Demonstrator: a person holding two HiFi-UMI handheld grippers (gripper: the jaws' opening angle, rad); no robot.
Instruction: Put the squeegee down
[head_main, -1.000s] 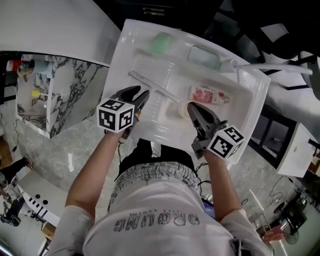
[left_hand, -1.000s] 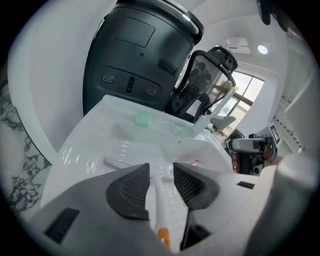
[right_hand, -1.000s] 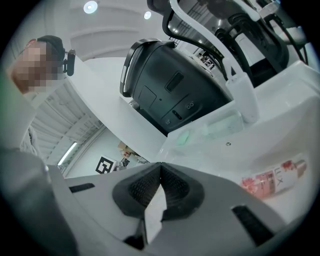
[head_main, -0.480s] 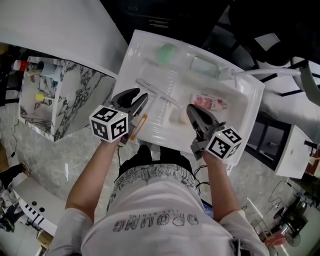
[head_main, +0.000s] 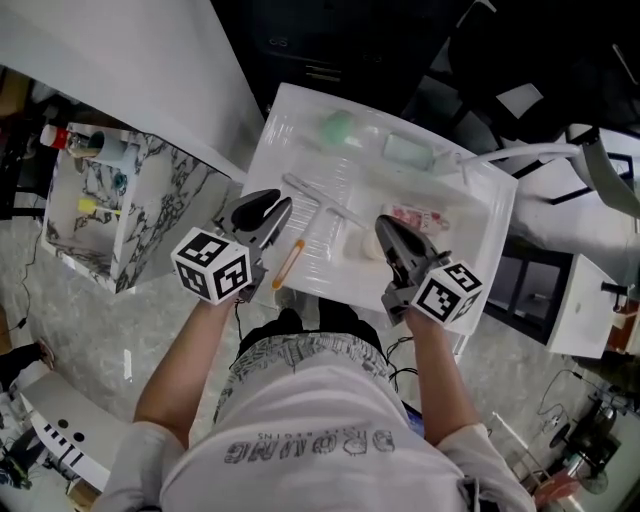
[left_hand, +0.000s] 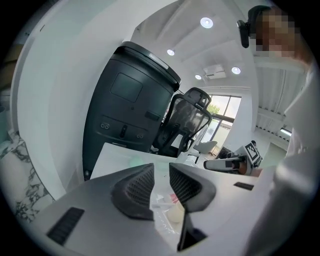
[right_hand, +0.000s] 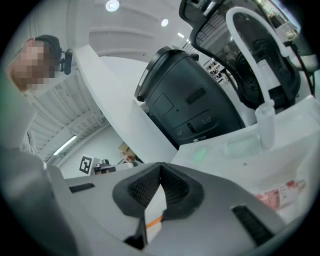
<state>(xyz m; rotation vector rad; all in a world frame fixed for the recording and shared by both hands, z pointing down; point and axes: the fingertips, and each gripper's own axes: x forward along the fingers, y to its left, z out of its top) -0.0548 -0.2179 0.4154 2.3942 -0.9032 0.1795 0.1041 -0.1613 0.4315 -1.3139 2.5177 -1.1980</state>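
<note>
Squeegee at rest in the basin, both grippers clear of it.

The pale T-shaped squeegee (head_main: 322, 201) with an orange-tinted handle lies flat on the ribbed floor of the white moulded basin (head_main: 480, 215), handle end toward the person. The left gripper (head_main: 283, 199) hangs above that handle end with its jaws partly apart, having just been closing, and nothing between them (only the basin shows through the gap). The right gripper (head_main: 382, 226) hangs beside a red-printed packet (head_main: 420, 217), jaws closed tip to tip and empty.
</note>
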